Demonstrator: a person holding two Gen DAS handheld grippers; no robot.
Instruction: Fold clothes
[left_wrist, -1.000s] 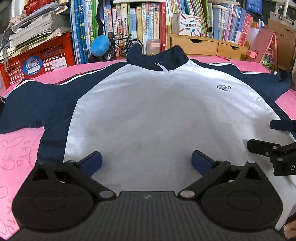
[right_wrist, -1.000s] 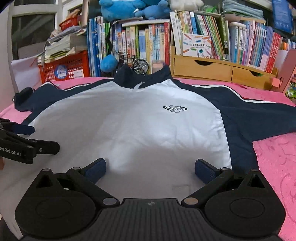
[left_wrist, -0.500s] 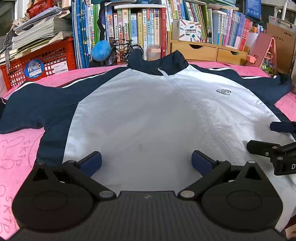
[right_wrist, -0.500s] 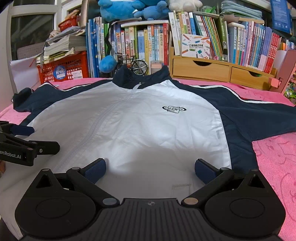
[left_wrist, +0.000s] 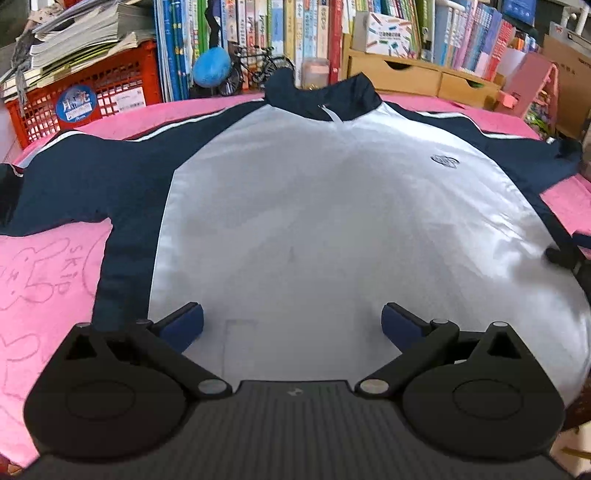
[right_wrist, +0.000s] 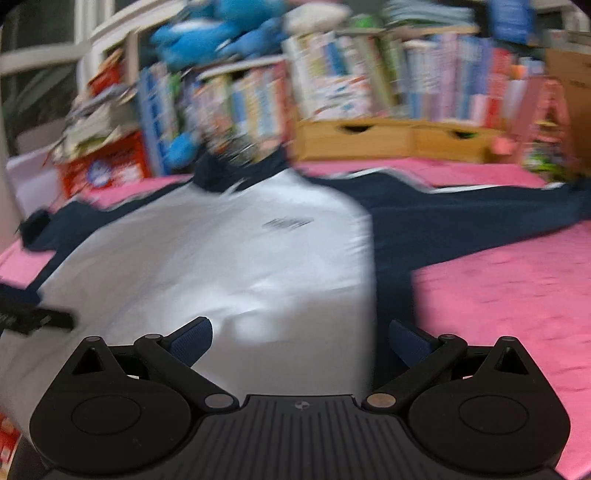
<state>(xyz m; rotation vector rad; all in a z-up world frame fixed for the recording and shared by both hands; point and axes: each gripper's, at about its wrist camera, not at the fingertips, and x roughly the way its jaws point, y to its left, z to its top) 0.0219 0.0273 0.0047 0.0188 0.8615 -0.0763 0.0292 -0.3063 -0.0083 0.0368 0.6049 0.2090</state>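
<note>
A white jacket (left_wrist: 314, 221) with navy sleeves and a navy collar lies spread flat, front up, on a pink cloth (left_wrist: 44, 280). My left gripper (left_wrist: 291, 325) hovers open over the jacket's lower hem, nothing between its blue pads. The right wrist view is blurred by motion; there the jacket (right_wrist: 221, 266) fills the left and its navy right sleeve (right_wrist: 461, 221) stretches to the right. My right gripper (right_wrist: 301, 341) is open over the hem near the jacket's right side seam. Each gripper shows at the edge of the other's view: the right gripper (left_wrist: 565, 254) and the left gripper (right_wrist: 33, 317).
Books (left_wrist: 280, 29) line the back edge. A red crate (left_wrist: 85, 99) with stacked papers stands at the back left, wooden drawers (left_wrist: 417, 74) at the back right, with a small bicycle model (left_wrist: 255, 70) and blue ball (left_wrist: 210, 70) between. Pink cloth (right_wrist: 498, 295) lies bare on the right.
The right gripper has swung quickly to the right, toward the jacket's right edge, blurring its view. The left gripper has tilted a little, showing more of the hem. Both stay open.
</note>
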